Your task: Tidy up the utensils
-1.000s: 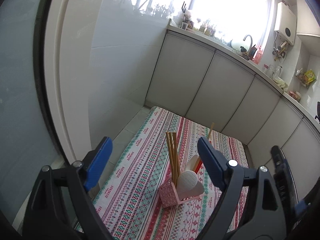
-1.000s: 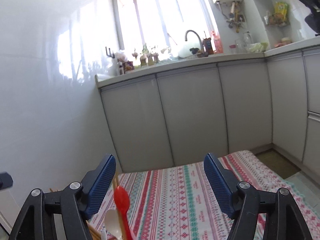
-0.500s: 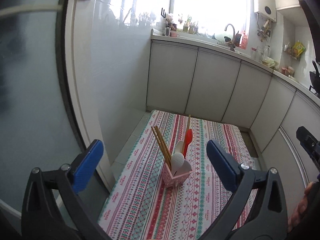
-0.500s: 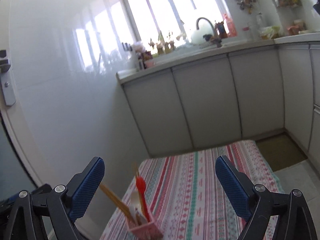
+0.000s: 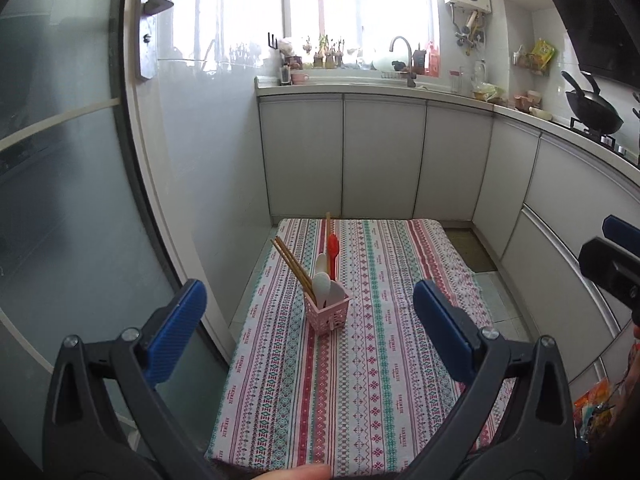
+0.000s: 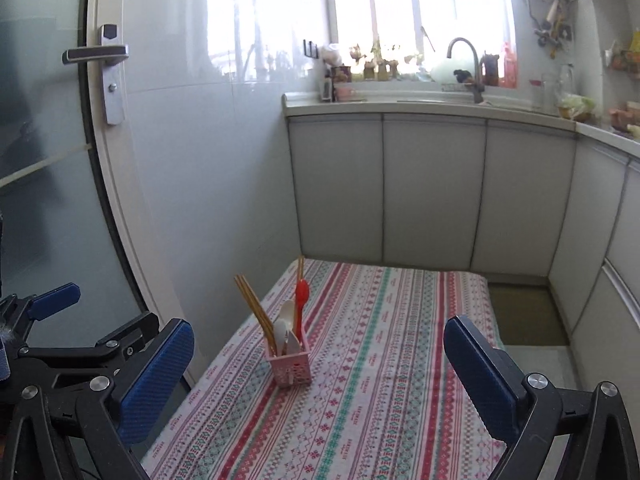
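Pink basket [image 5: 329, 313], chopsticks [image 5: 292, 266], spoons [image 5: 322, 282] upright

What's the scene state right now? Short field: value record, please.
surface: table with striped patterned cloth
holder: pink basket, upright on the cloth
contents: chopsticks, red spoon, white spoons, all standing in the basket
loose utensils on cloth: none visible
left gripper: open, empty, clear of the basket
right gripper: jaws opening, nothing held
backdrop: cabinets and a sink tap under the window
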